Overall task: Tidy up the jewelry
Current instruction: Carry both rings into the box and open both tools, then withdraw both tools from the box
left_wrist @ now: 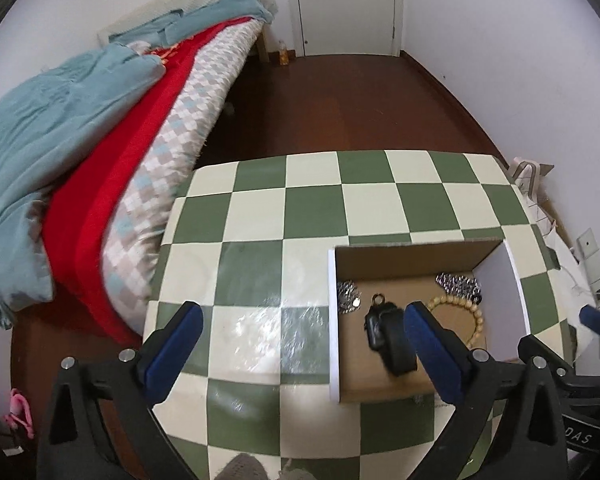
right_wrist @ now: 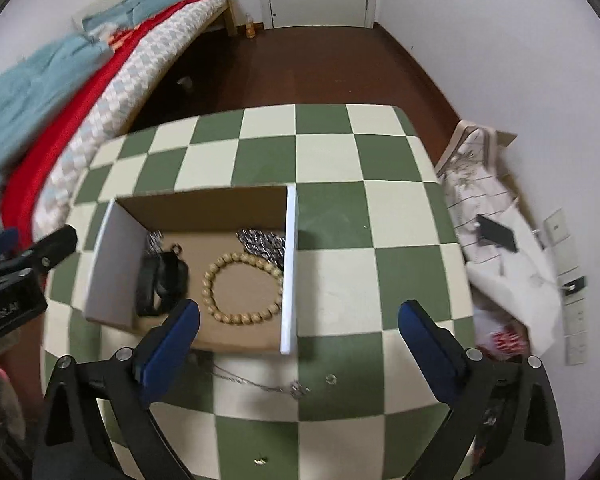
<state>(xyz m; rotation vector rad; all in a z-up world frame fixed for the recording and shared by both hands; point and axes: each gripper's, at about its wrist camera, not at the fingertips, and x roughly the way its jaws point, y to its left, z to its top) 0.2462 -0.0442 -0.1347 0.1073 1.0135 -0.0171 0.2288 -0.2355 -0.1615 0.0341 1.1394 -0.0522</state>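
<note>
Both grippers hover above the green-and-cream checkered worktop [left_wrist: 312,208], angled down and forward, each with its jaws spread wide and gripping nothing. The left gripper [left_wrist: 304,344] sits over bare checkered surface just left of the cardboard box [left_wrist: 412,254], its right finger overlapping the box's near-left part in view. The right gripper [right_wrist: 300,344] hangs over the near edge of the box, its left finger over the box's near wall and its right finger over open worktop.

Inside the box lie a beaded bracelet [right_wrist: 242,286] in the middle, a black watch [right_wrist: 162,280] to its left, and silver chain pieces [right_wrist: 260,242] bunched at the far right corner, with more silver at the far left corner. Outside the box, on the worktop near the right gripper, rest a thin silver necklace [right_wrist: 260,384], a small ring [right_wrist: 332,379] and a tiny earring-like piece [right_wrist: 260,460].

The far half of the worktop is open. A bed [left_wrist: 100,152] borders the left edge; a cluttered heap of fabric [right_wrist: 484,200] lies past the right edge.
</note>
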